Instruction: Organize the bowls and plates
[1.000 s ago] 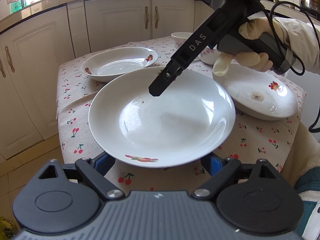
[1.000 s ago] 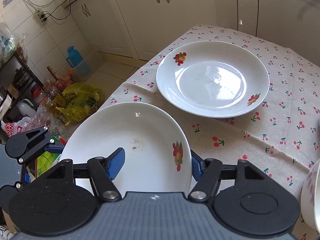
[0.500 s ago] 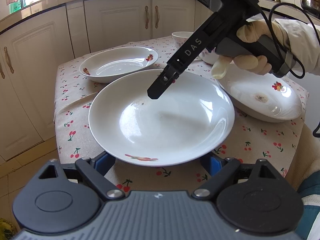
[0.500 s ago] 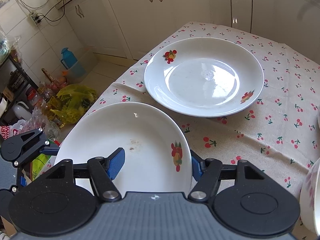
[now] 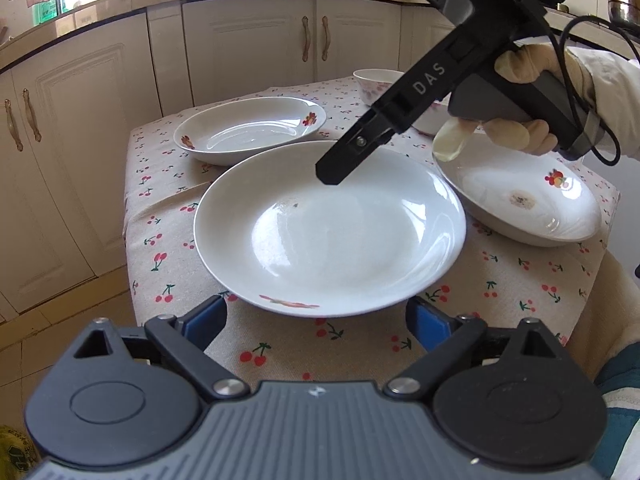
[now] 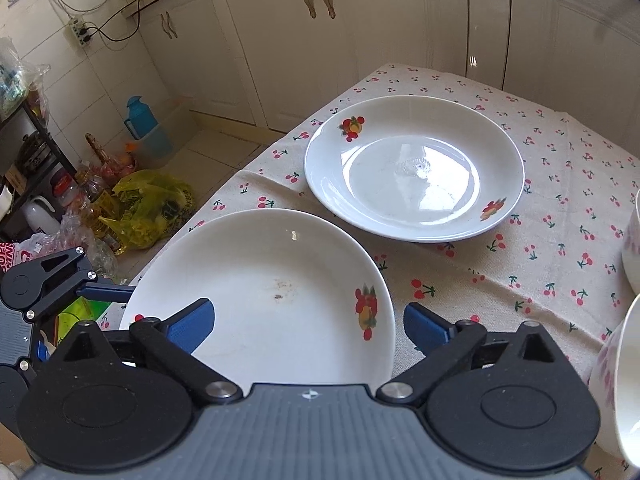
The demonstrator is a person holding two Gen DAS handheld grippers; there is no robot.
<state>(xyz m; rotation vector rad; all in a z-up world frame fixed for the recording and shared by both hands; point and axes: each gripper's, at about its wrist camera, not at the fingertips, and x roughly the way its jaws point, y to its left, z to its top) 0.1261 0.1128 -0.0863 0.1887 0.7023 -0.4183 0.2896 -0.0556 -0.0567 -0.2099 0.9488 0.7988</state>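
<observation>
A white plate with a fruit print point(image 5: 328, 232) point(image 6: 272, 280) lies in the middle of the cherry-print tablecloth point(image 5: 352, 344). My left gripper point(image 5: 316, 322) sits at its near rim; its jaws are opening and the blue pads stand clear on either side. My right gripper point(image 6: 308, 324) point(image 5: 332, 172) hangs over the opposite rim with its jaws opening too. One of its pads is above the plate, the other just outside the edge. A second plate point(image 5: 248, 132) point(image 6: 416, 168) rests beyond, and a third with a brown stain point(image 5: 520, 196) lies to the right.
Small patterned bowls point(image 5: 376, 80) point(image 6: 632, 248) stand at the table's far side. A gloved hand point(image 5: 520, 124) holds the right gripper. The table edge drops to a tiled floor with a yellow bag point(image 6: 152, 208), bottles and a blue jug point(image 6: 140, 120). Cabinets line the walls.
Both pairs of jaws have spread wider. The middle plate, which earlier overlapped my left fingertips, now lies a little farther off and lower on the cloth.
</observation>
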